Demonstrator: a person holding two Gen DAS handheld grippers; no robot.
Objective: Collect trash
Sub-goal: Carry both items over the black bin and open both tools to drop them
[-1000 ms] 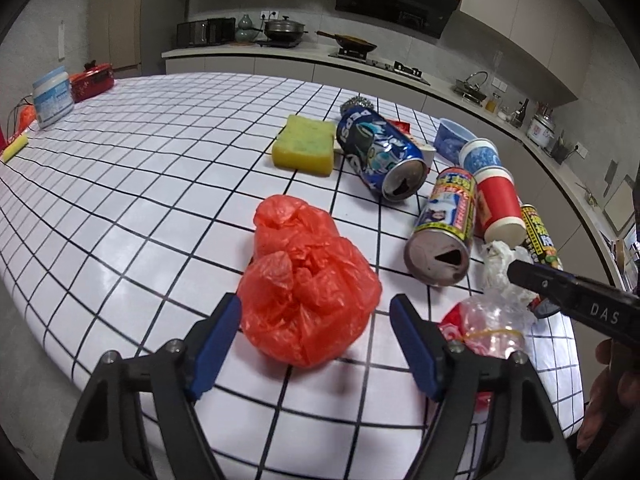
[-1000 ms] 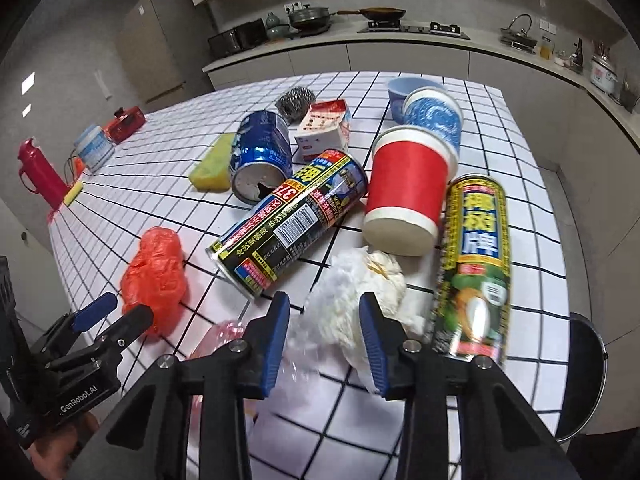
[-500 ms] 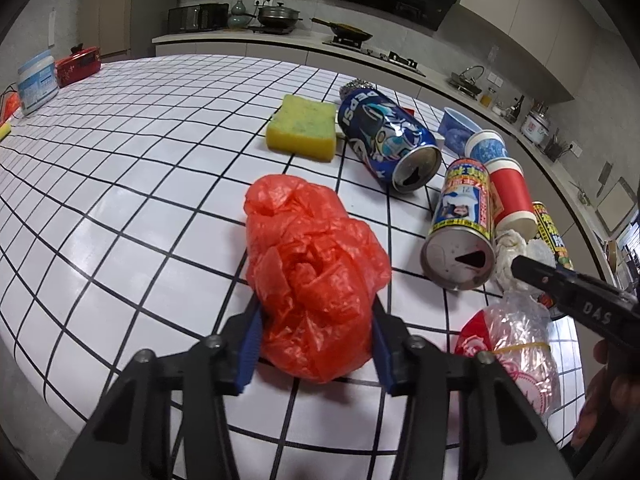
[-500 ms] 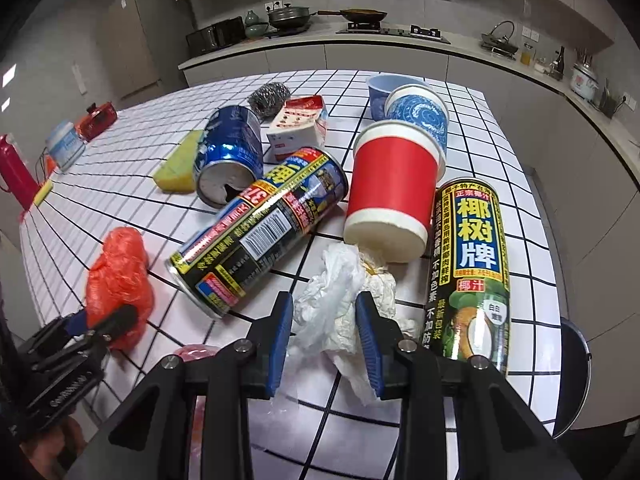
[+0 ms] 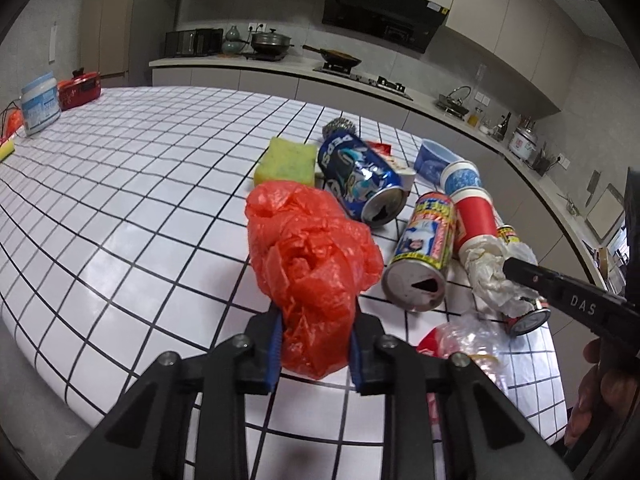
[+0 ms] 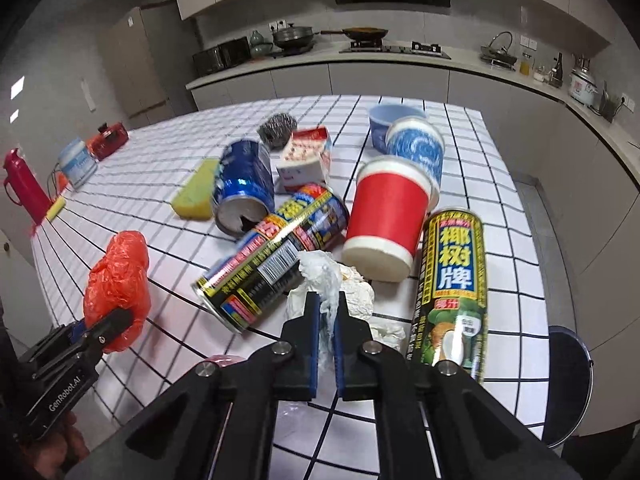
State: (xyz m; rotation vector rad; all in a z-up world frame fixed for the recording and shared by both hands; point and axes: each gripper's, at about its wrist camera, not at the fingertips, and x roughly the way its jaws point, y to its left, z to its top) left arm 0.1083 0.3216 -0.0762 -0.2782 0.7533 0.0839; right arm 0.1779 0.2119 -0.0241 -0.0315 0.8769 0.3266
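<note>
Now both grips set: left gripper (image 5: 314,354) clamped on red bag (image 5: 310,276), right gripper (image 6: 326,344) pinching tissue (image 6: 330,280). Lift straight, slowly; avoid nudging cans (image 6: 272,268).

Soft, even indoor light falls on the white tiled table (image 5: 132,184), which shows faint glare. Fisheye bending curves its grid lines; the corners go black. Cans (image 6: 256,276) look slightly motion-blurred.

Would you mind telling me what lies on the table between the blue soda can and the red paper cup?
A can with a yellow, red and blue label lies on its side between the blue soda can and the red paper cup, clearest in the right wrist view.
</note>
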